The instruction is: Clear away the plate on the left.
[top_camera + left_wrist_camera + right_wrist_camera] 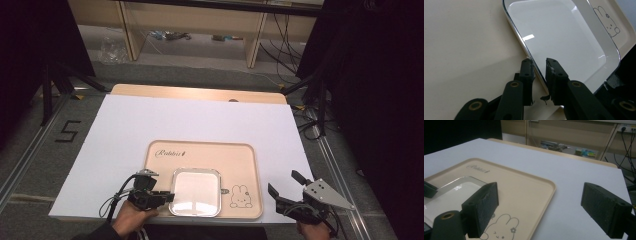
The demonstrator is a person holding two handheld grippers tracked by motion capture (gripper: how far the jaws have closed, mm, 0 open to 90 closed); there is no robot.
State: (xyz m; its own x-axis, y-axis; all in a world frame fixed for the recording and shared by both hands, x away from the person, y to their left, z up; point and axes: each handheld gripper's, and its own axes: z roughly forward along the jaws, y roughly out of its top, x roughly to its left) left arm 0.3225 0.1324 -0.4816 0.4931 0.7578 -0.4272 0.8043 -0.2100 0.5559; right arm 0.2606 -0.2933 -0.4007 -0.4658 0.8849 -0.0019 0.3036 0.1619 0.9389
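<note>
Your left hand-held gripper (162, 196) sits at the bench's near edge, its jaws narrowed over the left rim of the white square dish (196, 191), one jaw on each side; you cannot tell if they press it. Your right hand-held gripper (284, 189) hovers wide open and empty by the near right corner. The dish lies in the beige rabbit-print tray (240, 155), on the white sheet (200, 117) covering the bench. Beyond the far edge are grey floor (200, 55), wooden shelving (195, 20) and cables (280, 40).
</note>
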